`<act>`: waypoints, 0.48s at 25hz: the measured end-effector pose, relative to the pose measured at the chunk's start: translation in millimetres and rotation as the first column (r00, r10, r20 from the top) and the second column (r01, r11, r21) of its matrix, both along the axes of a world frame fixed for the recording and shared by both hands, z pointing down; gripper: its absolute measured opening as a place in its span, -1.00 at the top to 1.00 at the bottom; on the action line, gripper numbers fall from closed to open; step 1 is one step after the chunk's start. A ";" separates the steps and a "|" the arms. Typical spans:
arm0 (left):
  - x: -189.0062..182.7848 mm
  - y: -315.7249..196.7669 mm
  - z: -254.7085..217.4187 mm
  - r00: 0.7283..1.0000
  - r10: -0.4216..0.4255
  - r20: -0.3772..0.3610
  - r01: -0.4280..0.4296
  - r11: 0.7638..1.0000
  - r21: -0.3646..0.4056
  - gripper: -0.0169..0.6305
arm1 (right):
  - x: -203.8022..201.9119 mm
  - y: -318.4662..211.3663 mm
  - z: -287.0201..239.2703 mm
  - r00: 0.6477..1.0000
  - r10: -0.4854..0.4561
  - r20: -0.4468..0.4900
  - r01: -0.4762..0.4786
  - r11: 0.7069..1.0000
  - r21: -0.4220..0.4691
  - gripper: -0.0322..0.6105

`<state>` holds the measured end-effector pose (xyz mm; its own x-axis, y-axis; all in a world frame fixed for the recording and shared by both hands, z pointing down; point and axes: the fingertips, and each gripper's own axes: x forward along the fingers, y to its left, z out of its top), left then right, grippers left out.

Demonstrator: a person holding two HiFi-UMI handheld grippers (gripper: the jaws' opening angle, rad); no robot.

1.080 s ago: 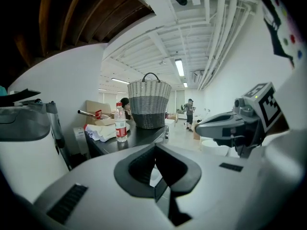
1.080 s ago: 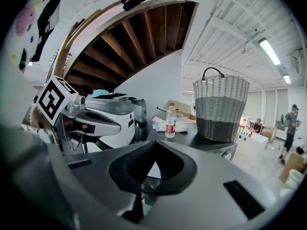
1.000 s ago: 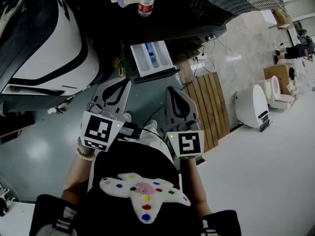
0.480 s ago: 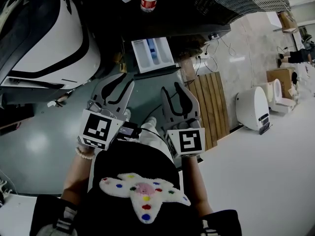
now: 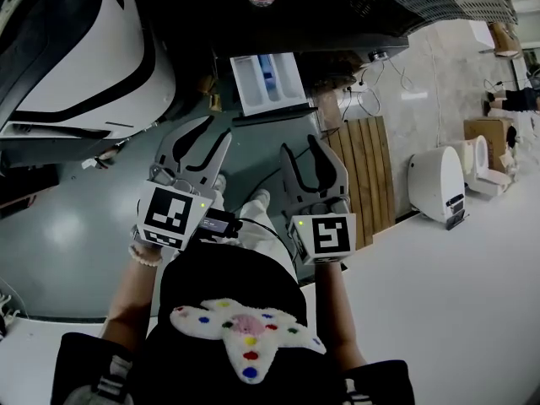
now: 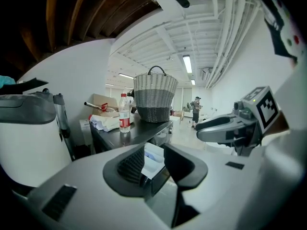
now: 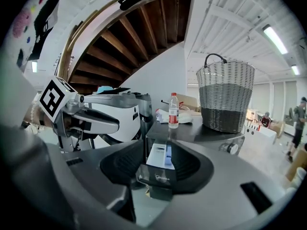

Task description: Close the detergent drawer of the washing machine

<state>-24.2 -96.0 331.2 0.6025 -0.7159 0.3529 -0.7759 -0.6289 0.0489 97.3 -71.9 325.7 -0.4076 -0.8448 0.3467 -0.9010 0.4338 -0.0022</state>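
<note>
The stiff, light drawer [image 5: 268, 81] is left pulled out, likely best pushed at its front; left tool [image 5: 202, 135] and right tool [image 5: 305, 148] are held empty, jaws just spread.

Ahead of the left gripper [image 5: 205, 140] and right gripper [image 5: 304, 153]: one washing machine [image 7: 201, 134], one detergent drawer [image 5: 268, 81], one bottle [image 7: 173, 110], one basket [image 7: 225, 97].

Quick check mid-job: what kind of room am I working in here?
Probably a big indoor workshop or test hall rather than a home laundry: the washing machine with its open detergent drawer stands under a wooden staircase, and what look like loose toilets sit on the open floor.
</note>
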 end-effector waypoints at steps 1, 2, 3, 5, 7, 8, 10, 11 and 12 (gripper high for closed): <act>0.1 -0.4 3.0 1.000 -0.003 0.002 0.003 1.000 -0.004 0.56 | 1.6 -1.4 2.9 1.000 0.000 -0.002 0.000 1.000 0.002 0.38; 0.2 -0.4 6.2 1.000 -0.007 0.003 0.007 1.000 -0.009 0.56 | 3.7 -3.1 5.8 1.000 0.001 -0.006 -0.001 1.000 0.010 0.37; 0.2 -0.2 9.6 1.000 -0.011 0.005 0.011 1.000 -0.015 0.55 | 6.4 -4.7 9.4 1.000 0.003 -0.013 -0.003 1.000 0.017 0.37; 0.0 0.9 17.2 1.000 -0.016 0.011 0.017 1.000 -0.026 0.55 | 10.6 -7.3 17.9 1.000 0.006 -0.026 -0.006 1.000 0.018 0.37; 0.4 1.8 25.3 1.000 -0.020 0.019 0.021 0.999 -0.037 0.54 | 12.3 -10.2 25.7 1.000 0.007 -0.027 -0.007 1.000 0.006 0.36; 0.8 1.8 29.2 1.000 -0.022 0.021 0.022 0.999 -0.041 0.54 | 11.9 -12.0 28.7 1.000 0.006 -0.022 -0.006 1.000 -0.002 0.36; 1.5 0.8 36.5 0.999 -0.026 0.026 0.027 0.998 -0.048 0.53 | 11.1 -16.3 35.6 1.000 0.001 -0.014 -0.001 1.000 -0.021 0.35; 1.8 0.1 40.1 0.999 -0.028 0.029 0.030 0.998 -0.051 0.52 | 12.9 -18.6 40.4 1.000 0.002 -0.017 -0.002 1.000 -0.026 0.35; 1.9 -0.5 43.9 0.999 -0.031 0.034 0.033 0.998 -0.055 0.52 | 16.2 -21.0 46.0 1.000 0.006 -0.024 -0.007 1.000 -0.028 0.34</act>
<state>-22.3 -96.5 375.1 0.5672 -0.7132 0.4119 -0.7972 -0.6010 0.0571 113.4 -92.9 371.7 -0.3935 -0.8372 0.3798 -0.9038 0.4279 0.0069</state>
